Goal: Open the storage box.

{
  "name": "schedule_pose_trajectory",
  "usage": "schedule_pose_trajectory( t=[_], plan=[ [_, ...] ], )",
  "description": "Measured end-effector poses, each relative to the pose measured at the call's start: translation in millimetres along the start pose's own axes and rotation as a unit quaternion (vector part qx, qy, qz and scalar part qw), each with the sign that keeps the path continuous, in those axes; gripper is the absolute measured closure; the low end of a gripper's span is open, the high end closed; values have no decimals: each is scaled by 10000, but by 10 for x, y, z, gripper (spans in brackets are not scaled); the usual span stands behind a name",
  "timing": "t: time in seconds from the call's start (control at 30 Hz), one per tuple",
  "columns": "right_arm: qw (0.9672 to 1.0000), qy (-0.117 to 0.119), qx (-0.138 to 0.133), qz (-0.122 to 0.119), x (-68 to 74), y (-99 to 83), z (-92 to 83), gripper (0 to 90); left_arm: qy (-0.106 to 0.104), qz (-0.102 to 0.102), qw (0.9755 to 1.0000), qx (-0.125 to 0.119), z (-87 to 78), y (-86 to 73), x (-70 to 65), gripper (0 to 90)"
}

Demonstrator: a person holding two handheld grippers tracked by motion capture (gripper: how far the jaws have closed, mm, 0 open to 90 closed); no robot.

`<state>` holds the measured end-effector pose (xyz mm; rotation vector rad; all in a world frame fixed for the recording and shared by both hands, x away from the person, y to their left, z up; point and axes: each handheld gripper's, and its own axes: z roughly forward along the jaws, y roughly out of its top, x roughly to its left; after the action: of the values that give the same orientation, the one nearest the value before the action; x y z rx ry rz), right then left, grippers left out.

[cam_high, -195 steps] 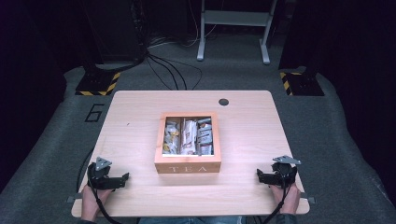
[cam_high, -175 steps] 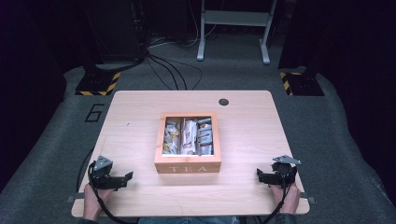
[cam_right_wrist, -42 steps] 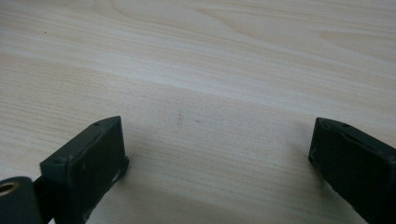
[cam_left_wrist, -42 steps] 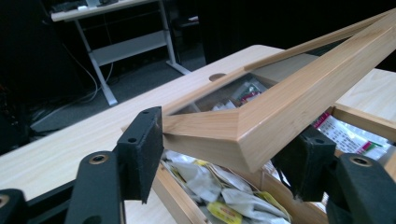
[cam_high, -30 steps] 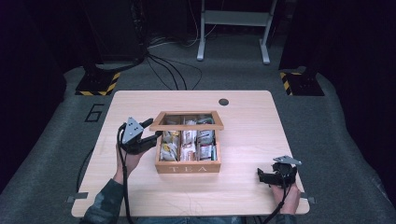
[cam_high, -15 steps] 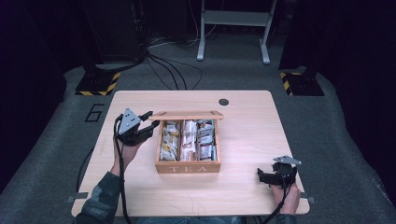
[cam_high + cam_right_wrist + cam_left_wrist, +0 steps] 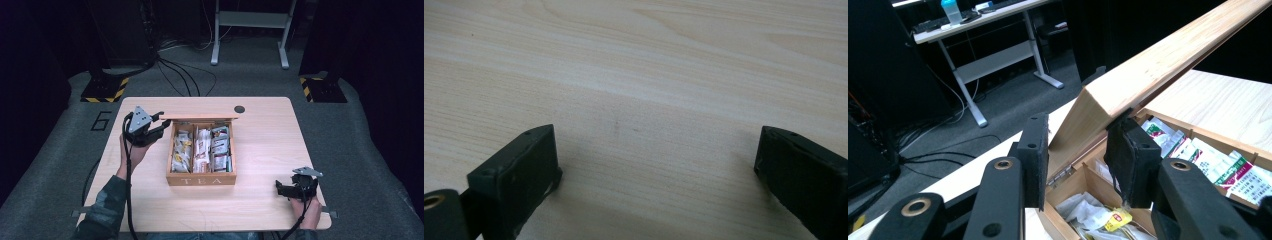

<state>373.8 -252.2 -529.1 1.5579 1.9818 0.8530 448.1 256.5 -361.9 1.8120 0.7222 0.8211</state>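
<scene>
A wooden tea box [image 7: 202, 180] marked TEA stands mid-table, with rows of tea bags [image 7: 202, 150] inside. Its hinged lid [image 7: 200, 117] is swung up at the back. My left gripper [image 7: 162, 122] is at the lid's left corner. In the left gripper view the lid [image 7: 1148, 75] runs up to the right, its corner pinched between the jaws of the left gripper [image 7: 1075, 150], which have just been closing on it. Tea bags [image 7: 1198, 155] lie below. My right gripper [image 7: 281, 189] rests open on the table at the front right, and between its jaws [image 7: 656, 165] is bare wood.
The light wooden table [image 7: 270, 135] has a round cable hole [image 7: 239, 109] at the back. Beyond it are dark carpet, cables [image 7: 180, 75], a white desk frame [image 7: 250, 30] and yellow-black striped bases [image 7: 105, 90].
The left gripper came from the front-left edge to the box, took the lid's left corner and has lifted it higher over the last second. The right gripper has stayed put.
</scene>
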Motion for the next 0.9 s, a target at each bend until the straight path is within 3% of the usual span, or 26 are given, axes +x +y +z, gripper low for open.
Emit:
schedule_pose_trajectory(
  t=[0.5, 0.9],
  plan=[
    [10000, 14, 14, 17, -2, 3, -5, 39, -74, -92, 9997, 206, 156, 218, 216, 639],
    [10000, 15, 28, 10, -3, 3, -4, 40, -52, -88, 9998, 183, 197, 246, 257, 645]
  ],
)
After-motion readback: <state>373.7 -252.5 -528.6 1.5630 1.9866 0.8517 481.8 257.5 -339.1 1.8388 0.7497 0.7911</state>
